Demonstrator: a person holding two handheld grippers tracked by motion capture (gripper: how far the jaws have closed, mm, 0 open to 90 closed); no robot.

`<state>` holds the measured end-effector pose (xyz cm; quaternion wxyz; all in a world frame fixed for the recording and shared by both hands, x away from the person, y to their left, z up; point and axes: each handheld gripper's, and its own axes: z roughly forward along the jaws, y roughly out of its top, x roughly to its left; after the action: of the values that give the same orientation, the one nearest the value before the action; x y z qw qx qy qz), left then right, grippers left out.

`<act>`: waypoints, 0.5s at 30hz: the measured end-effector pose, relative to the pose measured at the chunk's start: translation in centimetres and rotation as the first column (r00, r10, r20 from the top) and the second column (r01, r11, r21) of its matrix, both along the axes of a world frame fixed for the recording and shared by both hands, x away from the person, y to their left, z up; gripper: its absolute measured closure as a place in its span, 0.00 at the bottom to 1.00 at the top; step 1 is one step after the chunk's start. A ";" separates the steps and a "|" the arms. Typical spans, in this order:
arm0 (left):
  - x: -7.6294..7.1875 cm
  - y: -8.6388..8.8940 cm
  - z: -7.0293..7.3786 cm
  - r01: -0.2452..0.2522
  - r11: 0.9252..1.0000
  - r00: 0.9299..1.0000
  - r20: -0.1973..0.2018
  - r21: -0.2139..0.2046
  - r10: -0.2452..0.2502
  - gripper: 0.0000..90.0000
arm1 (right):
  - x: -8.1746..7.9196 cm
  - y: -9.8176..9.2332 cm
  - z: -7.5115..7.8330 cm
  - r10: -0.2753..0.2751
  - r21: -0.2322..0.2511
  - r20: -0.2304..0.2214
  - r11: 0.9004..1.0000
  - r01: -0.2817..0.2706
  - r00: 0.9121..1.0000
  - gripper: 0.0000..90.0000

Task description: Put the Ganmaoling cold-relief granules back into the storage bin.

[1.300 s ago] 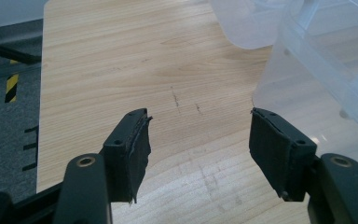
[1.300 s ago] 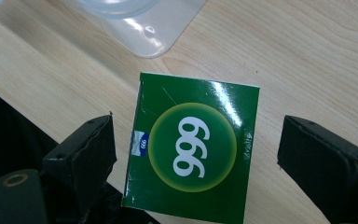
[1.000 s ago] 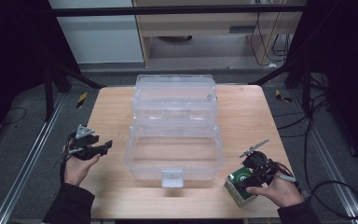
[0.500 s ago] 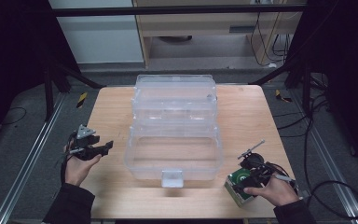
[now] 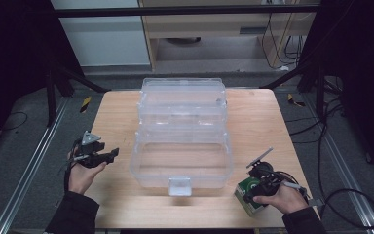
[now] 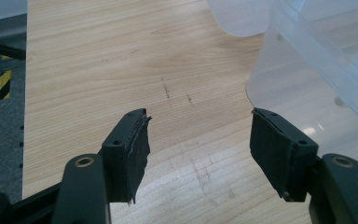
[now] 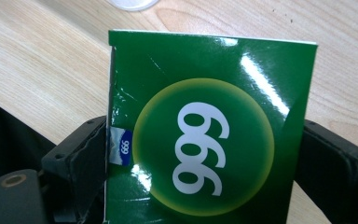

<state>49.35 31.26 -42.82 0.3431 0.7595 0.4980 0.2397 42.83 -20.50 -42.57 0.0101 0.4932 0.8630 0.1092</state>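
Note:
A green carton [image 5: 246,193] printed with "999" [image 7: 205,140] rests near the table's front right corner. My right gripper [image 5: 254,190] has its jaws pressed against both of the carton's sides [image 7: 205,156], shut on it. A clear plastic storage box [image 5: 182,146] with its lid swung back stands in the middle of the table. Left of it, my left gripper [image 5: 108,156] hovers over the bare wood, open with nothing between its jaws [image 6: 198,140]. The box's rounded corner [image 6: 307,70] lies just to the right of that gripper.
The wooden table [image 5: 117,117] ends close below the green carton. A white latch [image 5: 179,186] juts from the clear box's front wall. Dark frame bars and cables surround the table, with a cable [image 5: 321,195] trailing from the right hand.
My right hand and gripper have slid a little toward the front edge, settling onto the green carton. The left gripper has stayed put.

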 end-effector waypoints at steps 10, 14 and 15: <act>0.0 0.0 0.0 0.003 1.000 1.000 -0.005 0.005 -0.003 0.40 | 0.2 0.2 -0.1 -0.022 -0.018 -0.022 1.000 0.022 1.000 0.16; 0.0 0.0 -0.1 0.001 1.000 1.000 -0.005 0.005 -0.001 0.40 | 0.2 0.3 0.1 -0.033 -0.026 -0.031 0.999 0.032 0.999 0.18; 0.0 0.0 -0.1 0.000 1.000 1.000 -0.005 0.005 0.000 0.40 | 0.2 0.2 0.1 -0.029 -0.027 -0.029 0.999 0.028 0.999 0.18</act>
<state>49.39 31.29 -42.87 0.3400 0.7611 0.4981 0.2388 43.06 -20.26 -42.44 0.0055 0.5067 0.8574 0.0903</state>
